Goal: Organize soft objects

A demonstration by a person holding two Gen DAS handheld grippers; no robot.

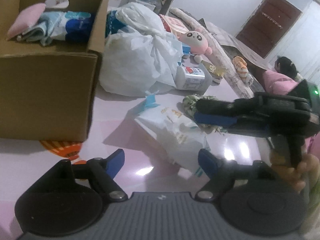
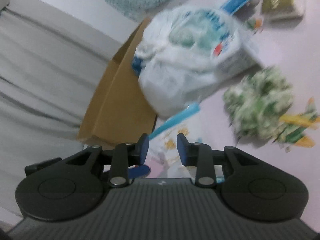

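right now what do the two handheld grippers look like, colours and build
Both match: the left gripper and right gripper have black linkage arms with silver pivot pins, round black discs either side, a ribbed grey body with a small white mark, and blue finger pads. A green light glows on the right one.

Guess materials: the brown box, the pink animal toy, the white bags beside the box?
Brown box: corrugated cardboard, matte, judging by its folded flaps and raw edge. Pink animal toy: plush fabric, soft fuzzy outline, printed or stitched face. White bags: thin plastic film, glossy, crinkled and semi-translucent.
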